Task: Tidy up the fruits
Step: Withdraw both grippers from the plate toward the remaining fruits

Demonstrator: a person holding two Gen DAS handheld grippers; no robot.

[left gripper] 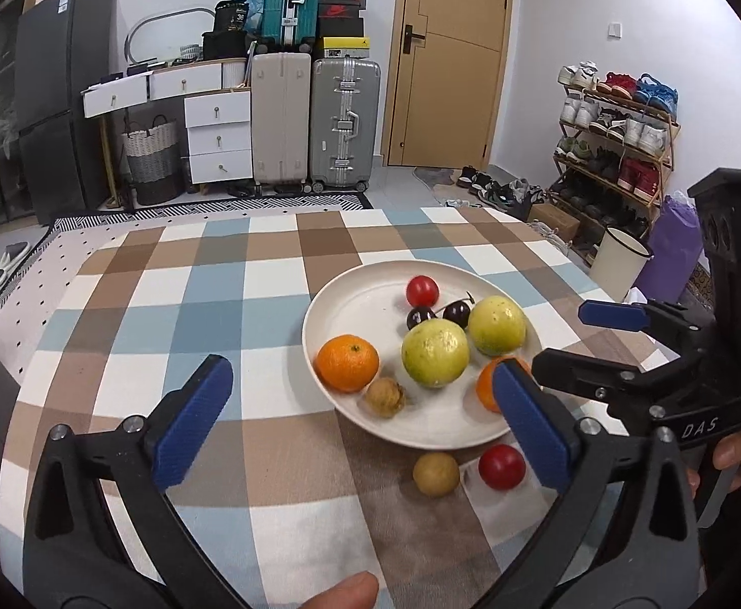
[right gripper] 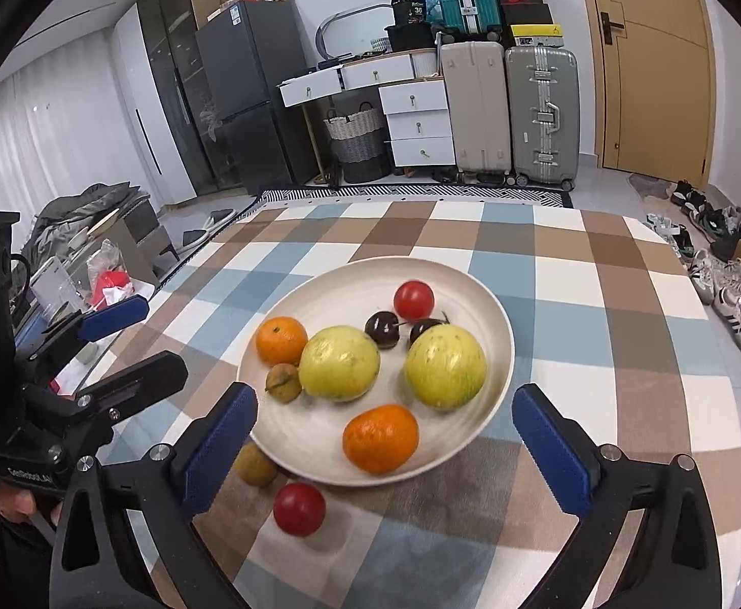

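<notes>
Here, red tomato (right gripper: 299, 508) below plate (right gripper: 319, 294), between the right jaws.

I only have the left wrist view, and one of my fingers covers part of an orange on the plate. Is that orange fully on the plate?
Observer: Yes. In the right wrist view the near orange lies wholly inside the plate, close to its front rim.
Operator: Is the right gripper holding anything?
Observer: No. Its own camera shows the right gripper wide open, gripping nothing.
</notes>
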